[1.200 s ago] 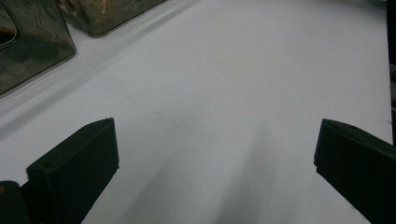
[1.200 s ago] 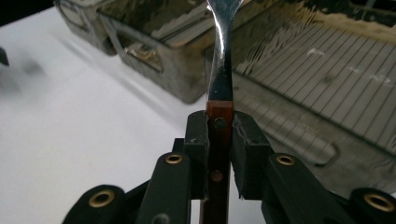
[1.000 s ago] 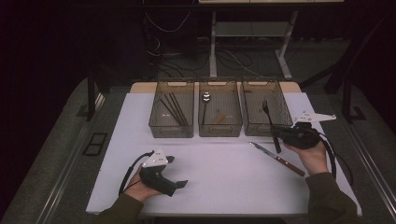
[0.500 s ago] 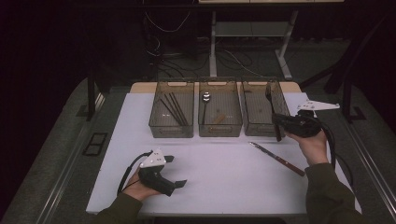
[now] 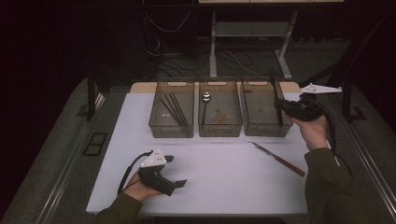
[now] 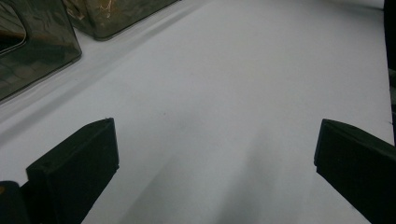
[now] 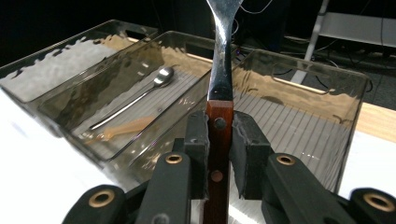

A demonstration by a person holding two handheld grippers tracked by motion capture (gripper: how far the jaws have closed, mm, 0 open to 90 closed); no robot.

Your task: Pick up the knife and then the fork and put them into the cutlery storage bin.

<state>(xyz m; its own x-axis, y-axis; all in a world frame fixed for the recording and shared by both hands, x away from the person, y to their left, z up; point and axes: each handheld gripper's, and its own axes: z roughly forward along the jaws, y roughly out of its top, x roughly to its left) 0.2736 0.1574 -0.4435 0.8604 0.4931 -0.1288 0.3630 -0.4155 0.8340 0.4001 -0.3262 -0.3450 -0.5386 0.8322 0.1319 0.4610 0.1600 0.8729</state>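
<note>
Now the right gripper (image 5: 281,105) is rising and carrying a wooden-handled fork (image 7: 219,88) away from the white table (image 5: 224,182) toward the right bin (image 5: 264,114); a second ago the fork was lower, over the table just near of that bin. That means the pickup is done and the drop is likely coming next: the fork is standing almost upright at the bin's right wall, tines up. The jaws are clenching the riveted handle from both sides, pads pressing on the wood, narrow but not fully closed.

The left gripper (image 5: 176,171) is resting at the near left of the table, its jaws spread wide with nothing between them. A wooden-handled knife (image 5: 276,158) is lying on the table near of the right bin, well apart from both grippers. A spoon (image 7: 135,100) is lying in the middle bin (image 5: 220,114), and dark chopsticks (image 5: 173,109) in the left bin (image 5: 171,116).
</note>
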